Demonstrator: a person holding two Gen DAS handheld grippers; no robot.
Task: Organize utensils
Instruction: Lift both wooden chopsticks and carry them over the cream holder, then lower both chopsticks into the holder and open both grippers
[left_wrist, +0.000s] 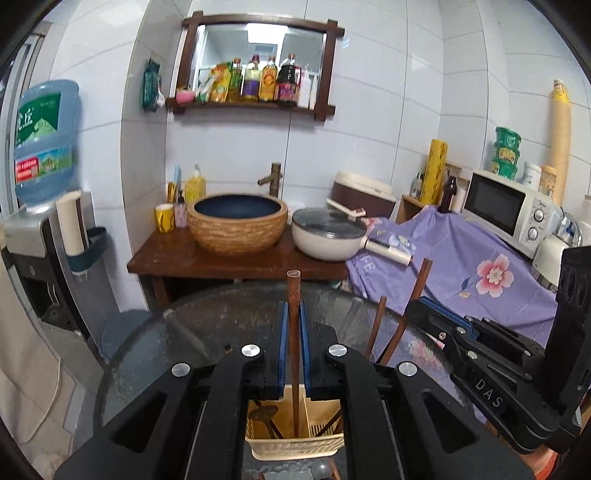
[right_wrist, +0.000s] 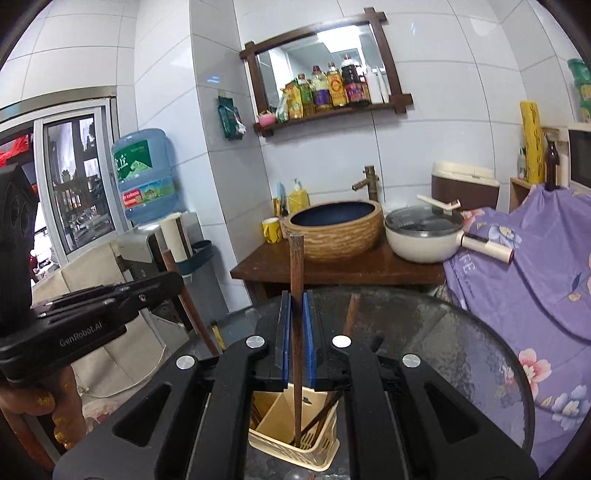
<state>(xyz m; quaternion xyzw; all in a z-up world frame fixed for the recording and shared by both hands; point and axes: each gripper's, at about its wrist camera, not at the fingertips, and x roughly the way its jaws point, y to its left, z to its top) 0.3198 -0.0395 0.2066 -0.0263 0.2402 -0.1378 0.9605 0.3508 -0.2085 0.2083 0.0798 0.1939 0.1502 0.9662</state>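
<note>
The walls are covered in large white tiles, and a dark wood-framed mirror with a shelf of bottles is hung above a brown wooden stand on which a woven-look basin and a white pot are set. A water dispenser is placed by an aluminium-framed window. A microwave is seen at the right above a purple floral cloth, and a round glass table is placed in front.

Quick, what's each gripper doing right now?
Left gripper: closed on a wooden chopstick.
Right gripper: closed on another wooden chopstick.
</note>
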